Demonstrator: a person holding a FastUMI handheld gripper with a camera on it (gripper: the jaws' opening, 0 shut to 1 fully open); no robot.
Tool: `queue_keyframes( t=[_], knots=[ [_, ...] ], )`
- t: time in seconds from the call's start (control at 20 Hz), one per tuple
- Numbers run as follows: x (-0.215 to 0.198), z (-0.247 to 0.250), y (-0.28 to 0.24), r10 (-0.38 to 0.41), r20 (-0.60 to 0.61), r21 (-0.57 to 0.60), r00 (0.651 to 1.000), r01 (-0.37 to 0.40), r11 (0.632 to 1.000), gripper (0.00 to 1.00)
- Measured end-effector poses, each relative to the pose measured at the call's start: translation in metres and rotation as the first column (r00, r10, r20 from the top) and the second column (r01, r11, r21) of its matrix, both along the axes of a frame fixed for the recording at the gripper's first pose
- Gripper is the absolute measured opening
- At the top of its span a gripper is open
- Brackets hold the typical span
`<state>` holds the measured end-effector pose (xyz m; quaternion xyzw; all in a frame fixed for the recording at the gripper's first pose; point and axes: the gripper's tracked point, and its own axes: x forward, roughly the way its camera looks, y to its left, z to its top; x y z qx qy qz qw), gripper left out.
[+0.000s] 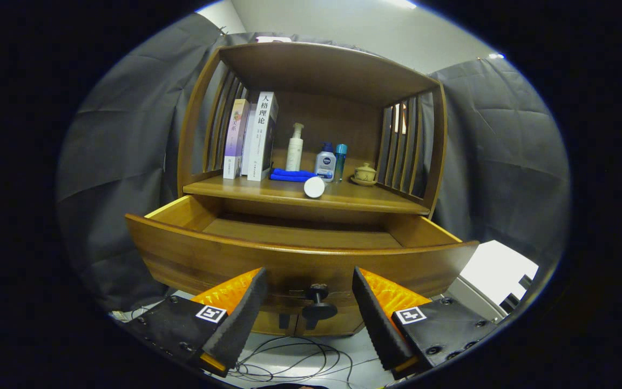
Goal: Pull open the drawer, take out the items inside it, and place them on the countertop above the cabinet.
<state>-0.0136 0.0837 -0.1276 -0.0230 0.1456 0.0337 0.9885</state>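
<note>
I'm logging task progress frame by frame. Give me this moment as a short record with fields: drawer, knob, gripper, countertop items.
drawer: drawer pulled open; the visible part of its floor is bare, the near part hidden behind the front panel
knob: knob on the drawer front, between the jaws, untouched
gripper: gripper open, jaws spread either side of the knob
countertop items: books, pump bottle, blue cloth, two small bottles, white round item near the front edge, lidded cup
</note>
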Motion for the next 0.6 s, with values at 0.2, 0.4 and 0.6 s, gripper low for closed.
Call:
queue_keyframes(
  t=[0.2, 0.4, 0.6],
  knots=[
    [0.005, -0.011, -0.001, 0.006, -0.011, 0.028, 1.000, -0.006, 1.000, 0.98],
    [0.017, -0.019, 0.000, 0.029, -0.022, 0.023, 0.999, -0.028, 0.999, 0.98],
    [0.019, -0.026, 0.002, 0.062, -0.042, -0.013, 0.997, -0.062, 0.998, 0.97]
  ],
)
